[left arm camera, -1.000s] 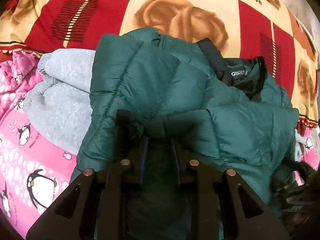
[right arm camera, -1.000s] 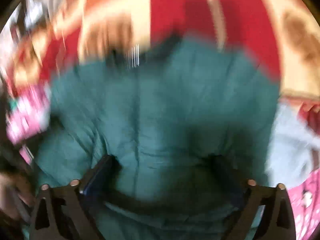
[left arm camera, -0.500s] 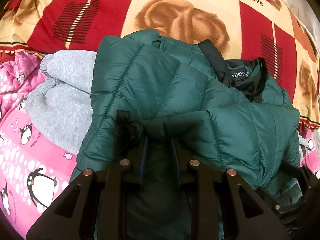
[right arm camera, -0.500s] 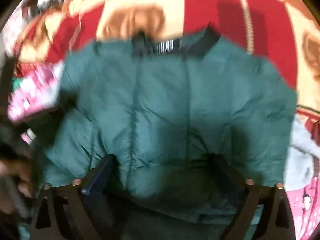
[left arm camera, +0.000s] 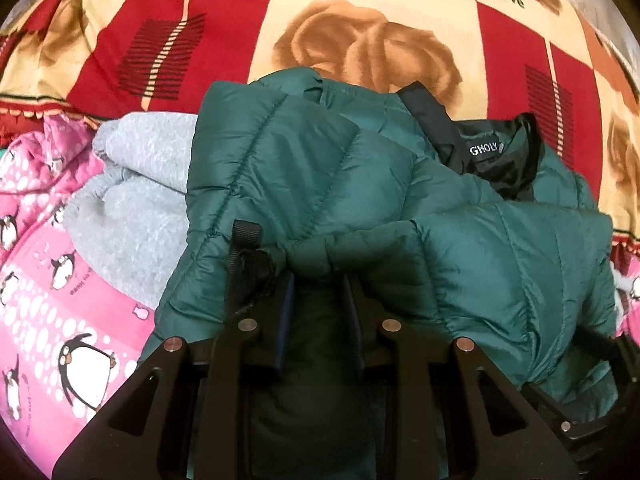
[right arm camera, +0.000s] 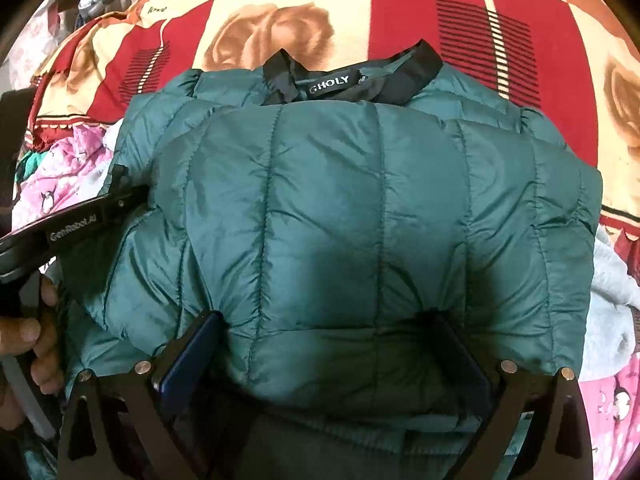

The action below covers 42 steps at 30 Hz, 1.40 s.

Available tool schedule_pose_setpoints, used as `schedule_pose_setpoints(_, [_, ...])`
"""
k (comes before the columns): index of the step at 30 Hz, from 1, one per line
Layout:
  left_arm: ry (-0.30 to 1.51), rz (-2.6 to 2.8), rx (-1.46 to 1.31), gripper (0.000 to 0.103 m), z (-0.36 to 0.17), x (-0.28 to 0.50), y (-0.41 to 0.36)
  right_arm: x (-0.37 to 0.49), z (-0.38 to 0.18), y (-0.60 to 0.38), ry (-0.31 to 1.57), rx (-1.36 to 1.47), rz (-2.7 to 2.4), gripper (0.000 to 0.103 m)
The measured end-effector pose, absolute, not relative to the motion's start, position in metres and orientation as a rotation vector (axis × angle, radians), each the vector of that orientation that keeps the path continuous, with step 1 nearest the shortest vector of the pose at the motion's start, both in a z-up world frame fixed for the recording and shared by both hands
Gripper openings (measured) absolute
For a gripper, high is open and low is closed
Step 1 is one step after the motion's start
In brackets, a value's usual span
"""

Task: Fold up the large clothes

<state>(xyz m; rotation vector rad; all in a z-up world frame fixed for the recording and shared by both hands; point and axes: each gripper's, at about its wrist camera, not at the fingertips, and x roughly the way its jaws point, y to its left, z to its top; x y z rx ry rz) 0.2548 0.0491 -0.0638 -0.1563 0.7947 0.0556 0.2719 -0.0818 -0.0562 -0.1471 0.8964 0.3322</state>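
A dark green quilted puffer jacket (left arm camera: 304, 184) lies folded on the bed, with its black collar and "GHOLY" label (left arm camera: 486, 150) at the far side. My left gripper (left arm camera: 318, 300) is shut on a fold of the jacket at its near left edge. In the right wrist view the jacket (right arm camera: 360, 208) fills the middle, collar (right arm camera: 352, 76) at the top. My right gripper (right arm camera: 328, 340) is wide open, with the jacket's near edge bulging between its fingers. The left gripper's body (right arm camera: 68, 228) shows at the left of that view.
A red, cream and orange rose-print blanket (left arm camera: 360, 12) covers the bed behind the jacket. A grey fleece garment (left arm camera: 132, 200) lies left of the jacket on a pink penguin-print sheet (left arm camera: 48, 320). A hand (right arm camera: 24, 340) holds the left gripper's handle.
The right wrist view has cleared from blur and pulled back, showing the whole jacket top with the collar. The left gripper has stayed shut on the same fold.
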Motion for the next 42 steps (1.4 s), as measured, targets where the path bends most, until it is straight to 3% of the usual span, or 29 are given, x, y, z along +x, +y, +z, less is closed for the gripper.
schedule_pose_setpoints(7, [0.777, -0.053, -0.341, 0.025, -0.021, 0.220, 0.100, 0.236, -0.004, -0.105, 0.851, -0.102, 0.272, 0.098])
schedule_pose_setpoints(9, [0.769, -0.050, -0.323, 0.048, -0.010, 0.206, 0.116, 0.217, 0.007, -0.123, 0.844, -0.097, 0.232, 0.098])
schedule_pose_setpoints(10, [0.749, -0.022, -0.313, 0.067, -0.004, 0.194, 0.130, 0.202, 0.010, -0.139, 0.847, -0.080, 0.209, 0.098])
schedule_pose_setpoints(11, [0.738, -0.003, -0.312, 0.073, 0.001, 0.187, 0.135, 0.188, 0.011, -0.154, 0.860, -0.056, 0.197, 0.098])
schedule_pose_setpoints(22, [0.820, -0.126, -0.186, 0.073, -0.022, 0.072, 0.177, 0.054, 0.019, -0.233, 0.804, 0.139, 0.242, 0.098])
schedule_pose_setpoints(27, [0.937, -0.151, -0.132, 0.073, -0.062, 0.048, 0.160, 0.048, -0.050, -0.221, 1.045, -0.023, 0.215, 0.098])
schedule_pose_setpoints(31, [0.948, -0.160, -0.238, 0.077, -0.071, 0.032, 0.166, 0.029, -0.027, -0.228, 0.880, -0.057, 0.190, 0.097])
schedule_pose_setpoints(36, [0.935, -0.145, -0.361, 0.079, -0.078, 0.014, 0.177, 0.012, -0.017, -0.290, 0.810, 0.242, 0.158, 0.097])
schedule_pose_setpoints(40, [0.889, -0.152, -0.265, 0.096, -0.081, 0.006, 0.154, 0.003, -0.038, -0.315, 0.837, 0.383, 0.224, 0.097])
schedule_pose_setpoints(42, [0.898, -0.197, -0.213, 0.100, -0.083, 0.007, 0.142, 0.005, -0.053, -0.313, 0.869, 0.424, 0.296, 0.097])
